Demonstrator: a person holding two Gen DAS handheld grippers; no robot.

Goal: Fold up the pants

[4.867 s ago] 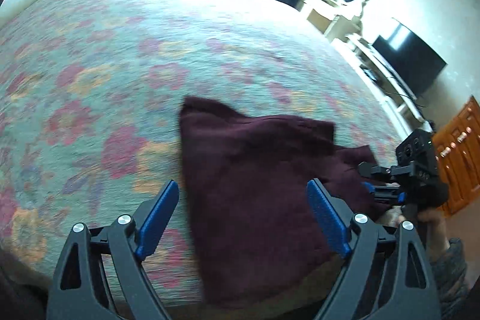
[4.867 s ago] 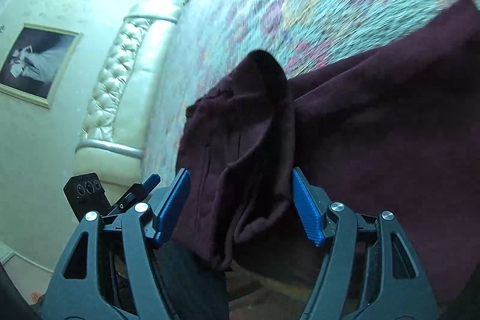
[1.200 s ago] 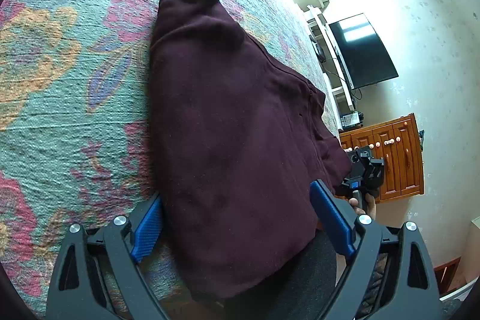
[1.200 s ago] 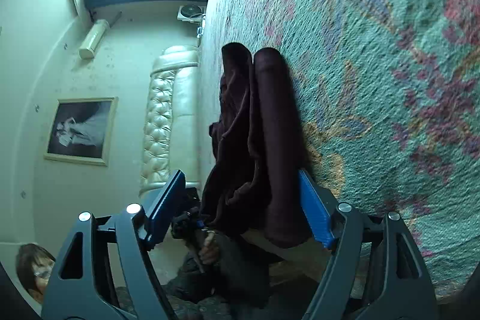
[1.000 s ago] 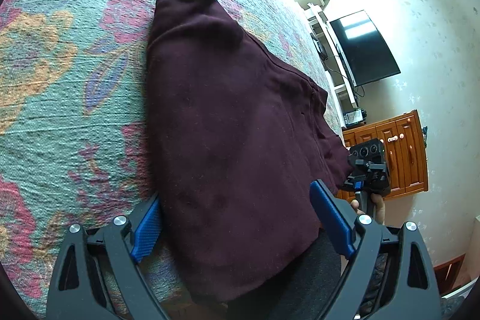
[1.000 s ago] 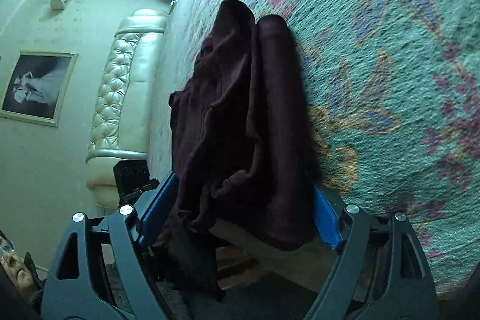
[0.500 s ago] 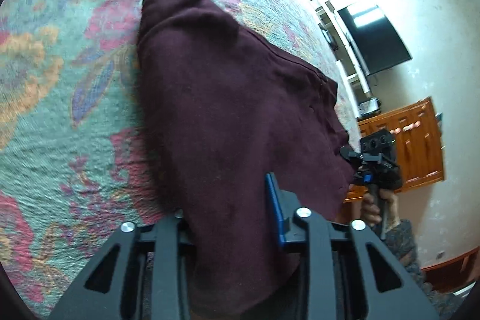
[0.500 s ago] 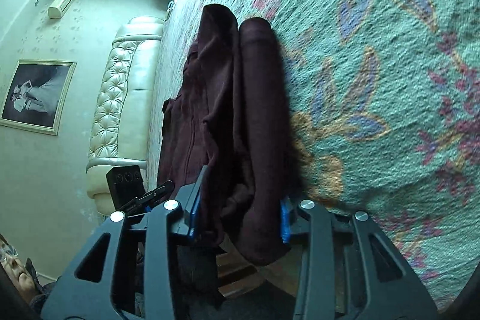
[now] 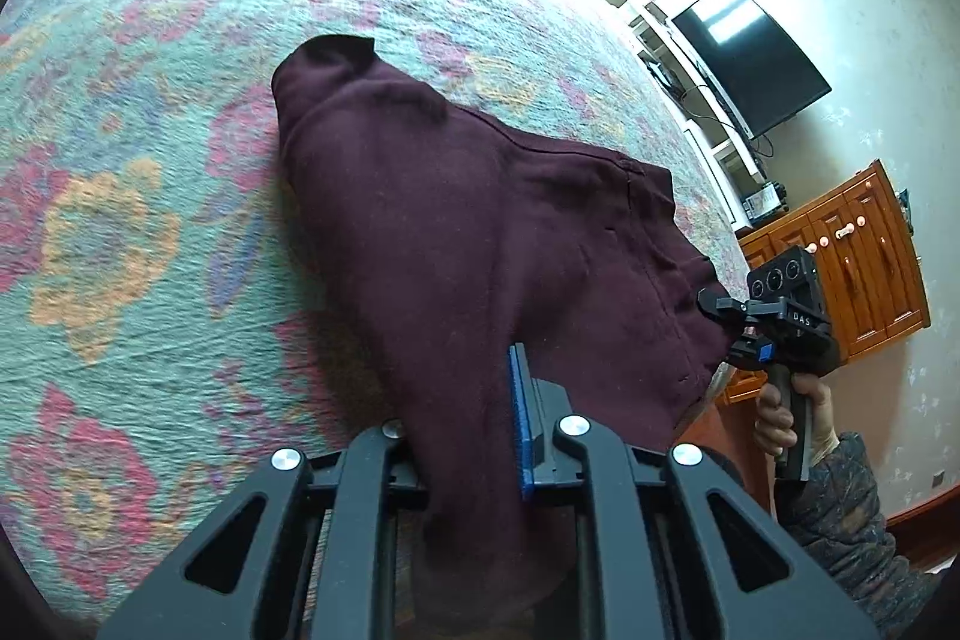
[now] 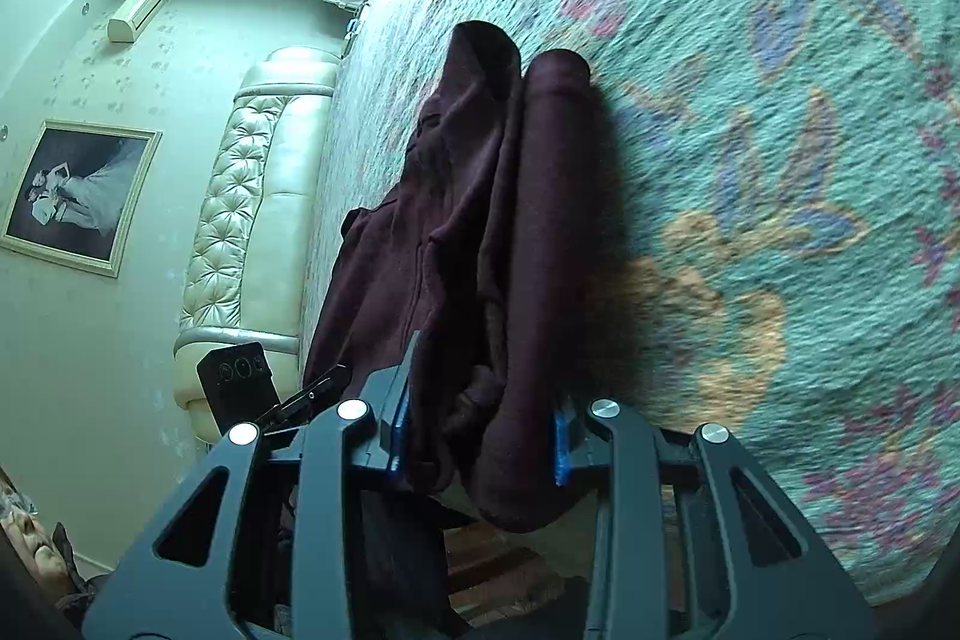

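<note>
Now pants betw. both jaws

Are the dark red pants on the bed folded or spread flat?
Folded, but loosely. The pants lie in stacked layers on the bedspread, with a rounded fold edge along one side.

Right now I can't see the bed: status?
Left gripper shut on pants. Right gripper closing on bunched pants edge. Pants on bedspread, near edge. Nothing in the way.

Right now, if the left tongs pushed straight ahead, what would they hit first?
The dark red pants already pinched in the left tongs; beyond them, probably the flowered bedspread, though depth is unclear.
</note>
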